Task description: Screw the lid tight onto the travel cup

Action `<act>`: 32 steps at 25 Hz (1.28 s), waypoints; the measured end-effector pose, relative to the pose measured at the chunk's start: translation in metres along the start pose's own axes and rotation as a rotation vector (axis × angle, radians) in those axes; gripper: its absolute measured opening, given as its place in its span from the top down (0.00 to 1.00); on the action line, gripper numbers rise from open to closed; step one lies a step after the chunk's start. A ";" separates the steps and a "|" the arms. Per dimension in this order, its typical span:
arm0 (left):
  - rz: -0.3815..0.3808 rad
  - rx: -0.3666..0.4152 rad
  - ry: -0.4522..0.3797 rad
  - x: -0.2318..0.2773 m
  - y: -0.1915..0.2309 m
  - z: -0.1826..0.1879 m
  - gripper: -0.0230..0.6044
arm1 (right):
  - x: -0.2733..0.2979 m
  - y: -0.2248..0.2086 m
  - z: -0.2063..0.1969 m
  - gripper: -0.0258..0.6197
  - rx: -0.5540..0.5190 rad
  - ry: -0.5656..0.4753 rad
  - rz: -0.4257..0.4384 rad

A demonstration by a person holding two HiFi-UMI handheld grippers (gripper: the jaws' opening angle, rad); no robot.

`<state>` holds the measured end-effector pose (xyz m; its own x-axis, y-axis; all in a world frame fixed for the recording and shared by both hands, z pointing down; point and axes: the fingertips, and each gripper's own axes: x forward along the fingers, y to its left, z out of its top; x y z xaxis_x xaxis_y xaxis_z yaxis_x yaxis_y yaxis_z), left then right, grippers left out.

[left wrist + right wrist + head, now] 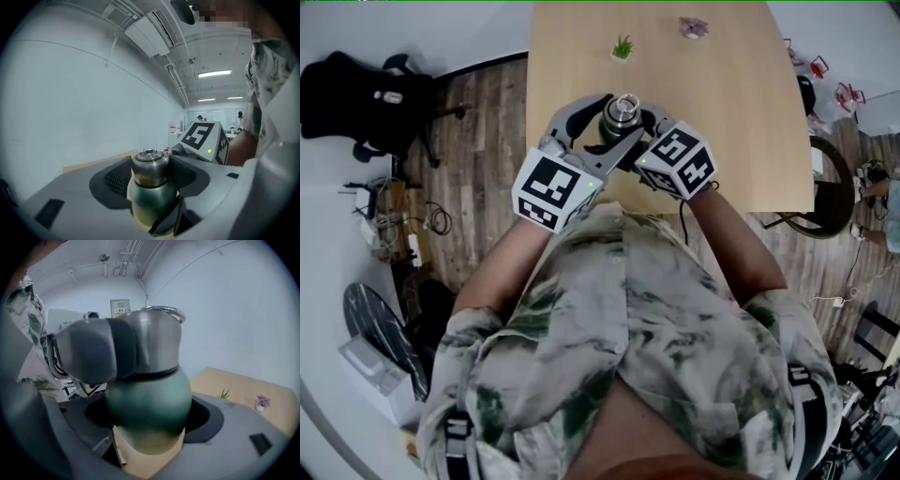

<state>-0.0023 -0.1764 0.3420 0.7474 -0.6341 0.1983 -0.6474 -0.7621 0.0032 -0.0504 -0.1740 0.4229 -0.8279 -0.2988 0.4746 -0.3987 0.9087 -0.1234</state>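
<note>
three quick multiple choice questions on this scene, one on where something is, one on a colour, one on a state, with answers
1. Where is the small plant?
A. on the table, beyond the travel cup
B. on the floor
C. on a chair

2. What colour is the travel cup's body?
A. red
B. green
C. white

3. Where is the lid?
A. lying on the table
B. seated on the cup
C. on the floor

Answers:
1 A: the head view shows it near the table's far end.
2 B: the right gripper closes on a green body.
3 B: the left gripper grips the steel lid atop the cup.
</note>
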 end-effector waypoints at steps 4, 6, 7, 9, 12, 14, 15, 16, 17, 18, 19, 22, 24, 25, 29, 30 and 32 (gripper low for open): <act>-0.103 0.019 -0.011 -0.003 -0.005 0.002 0.55 | -0.003 0.004 0.002 0.34 -0.017 -0.014 0.018; -0.156 0.033 -0.020 -0.006 -0.006 0.002 0.55 | -0.004 0.007 0.004 0.34 -0.026 -0.022 0.030; -0.185 0.037 -0.025 -0.007 -0.007 0.003 0.55 | -0.005 0.008 0.004 0.34 -0.030 -0.024 0.035; -0.241 0.041 -0.032 -0.007 -0.009 0.005 0.55 | -0.006 0.009 0.005 0.33 -0.034 -0.027 0.048; -0.312 0.058 -0.041 -0.008 -0.011 0.006 0.55 | -0.008 0.012 0.006 0.34 -0.043 -0.030 0.071; -0.351 0.058 -0.044 -0.009 -0.014 0.007 0.55 | -0.010 0.015 0.007 0.33 -0.047 -0.033 0.085; -0.363 0.057 -0.043 -0.009 -0.015 0.007 0.55 | -0.010 0.015 0.007 0.34 -0.045 -0.034 0.089; -0.367 0.057 -0.040 -0.009 -0.015 0.007 0.55 | -0.011 0.015 0.006 0.34 -0.042 -0.035 0.091; -0.366 0.057 -0.036 -0.008 -0.015 0.007 0.55 | -0.011 0.015 0.006 0.34 -0.039 -0.035 0.091; -0.362 0.054 -0.032 -0.007 -0.015 0.006 0.55 | -0.011 0.014 0.005 0.33 -0.034 -0.035 0.090; -0.357 0.050 -0.028 -0.006 -0.015 0.005 0.55 | -0.011 0.013 0.003 0.33 -0.028 -0.034 0.090; -0.331 0.046 -0.014 -0.003 -0.013 0.004 0.55 | -0.010 0.010 0.002 0.33 -0.013 -0.035 0.085; -0.315 0.046 -0.017 -0.003 -0.012 0.004 0.55 | -0.010 0.008 0.002 0.33 -0.007 -0.037 0.080; -0.310 0.041 -0.024 -0.004 -0.012 0.006 0.55 | -0.011 0.007 0.001 0.33 -0.003 -0.038 0.078; -0.282 0.039 -0.042 -0.009 -0.006 0.012 0.55 | -0.013 0.002 -0.002 0.33 0.007 -0.037 0.064; -0.278 0.035 -0.043 -0.010 -0.005 0.012 0.55 | -0.013 0.001 -0.003 0.33 0.006 -0.035 0.061; -0.271 0.025 -0.045 -0.013 -0.003 0.012 0.55 | -0.013 0.000 -0.004 0.33 0.004 -0.030 0.056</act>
<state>-0.0084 -0.1678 0.3281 0.8991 -0.4112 0.1501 -0.4194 -0.9074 0.0264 -0.0382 -0.1688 0.4204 -0.8607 -0.2558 0.4402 -0.3526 0.9232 -0.1530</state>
